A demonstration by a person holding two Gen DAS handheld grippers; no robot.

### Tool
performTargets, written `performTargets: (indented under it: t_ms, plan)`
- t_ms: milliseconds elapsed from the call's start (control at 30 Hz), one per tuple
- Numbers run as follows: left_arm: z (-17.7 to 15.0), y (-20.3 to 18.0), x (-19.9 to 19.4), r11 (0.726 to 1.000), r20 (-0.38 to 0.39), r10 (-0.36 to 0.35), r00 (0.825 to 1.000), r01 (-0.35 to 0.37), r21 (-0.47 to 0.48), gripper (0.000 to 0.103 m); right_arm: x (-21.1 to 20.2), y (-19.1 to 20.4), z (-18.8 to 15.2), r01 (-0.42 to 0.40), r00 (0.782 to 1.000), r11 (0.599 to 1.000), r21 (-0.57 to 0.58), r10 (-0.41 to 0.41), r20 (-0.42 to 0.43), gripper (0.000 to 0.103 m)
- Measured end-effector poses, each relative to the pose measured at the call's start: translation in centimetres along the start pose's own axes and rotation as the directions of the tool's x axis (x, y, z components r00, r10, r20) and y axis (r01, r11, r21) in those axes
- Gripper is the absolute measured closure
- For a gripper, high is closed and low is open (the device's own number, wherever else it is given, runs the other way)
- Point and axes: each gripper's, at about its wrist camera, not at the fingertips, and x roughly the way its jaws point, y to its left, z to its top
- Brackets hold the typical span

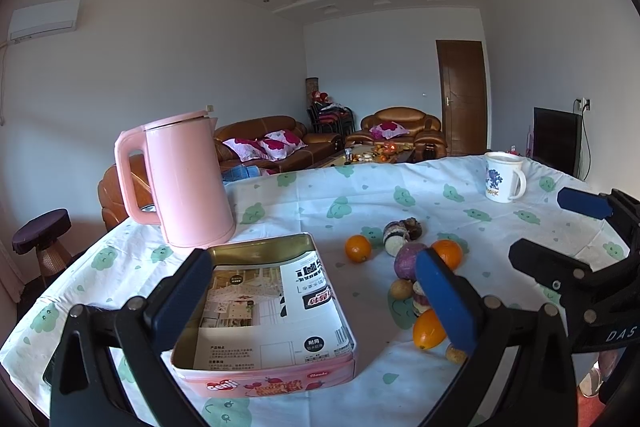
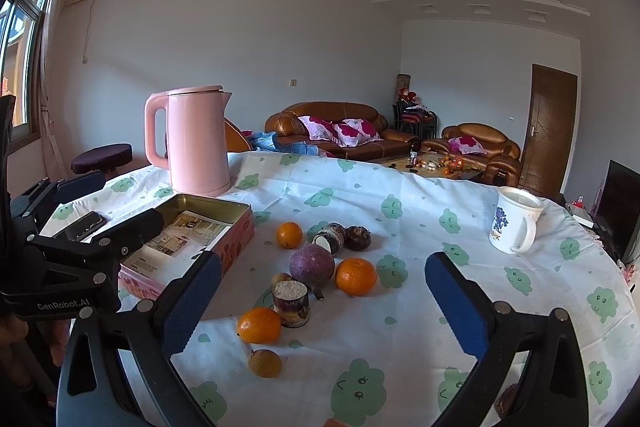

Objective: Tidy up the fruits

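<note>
An open pink tin (image 1: 264, 379) lined with a printed leaflet lies on the cloud-print tablecloth. My left gripper (image 1: 312, 259) hovers open over it, holding nothing. To the tin's right is a loose cluster of fruit: three oranges (image 2: 289, 235) (image 2: 356, 275) (image 2: 259, 325), a round purple fruit (image 2: 312, 266), cut purple-skinned pieces (image 2: 291, 303) (image 2: 330, 237), a dark brown piece (image 2: 358, 238) and a small yellowish fruit (image 2: 264, 363). My right gripper (image 2: 323, 261) stands open above and in front of this cluster, empty. In the left wrist view the right finger (image 1: 444, 303) hides part of the cluster.
A tall pink kettle (image 2: 198, 143) stands behind the tin. A white mug (image 2: 514, 223) with a blue print sits at the far right. A dark phone (image 2: 82, 225) lies left of the tin. The round table edge (image 2: 400, 175) curves behind; sofas lie beyond.
</note>
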Motion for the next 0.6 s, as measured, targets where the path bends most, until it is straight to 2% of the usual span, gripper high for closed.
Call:
performTargets:
  t_ms: [267,600]
  plan:
    - [-0.6,0.0,0.3,1.0,-0.011,0.0,1.0,0.0,-0.001,0.0,0.2,-0.2,-0.5,0.008,1.0,1.0,-0.001,-0.008,-0.009,0.001]
    - [-2.4,-2.9,1.5,0.993,-0.082,-0.101,0.992,0.105,0.051,0.0,0.3,-3.0,-3.0,0.051,0.997,0.998,0.03,-0.05,-0.052,0.001]
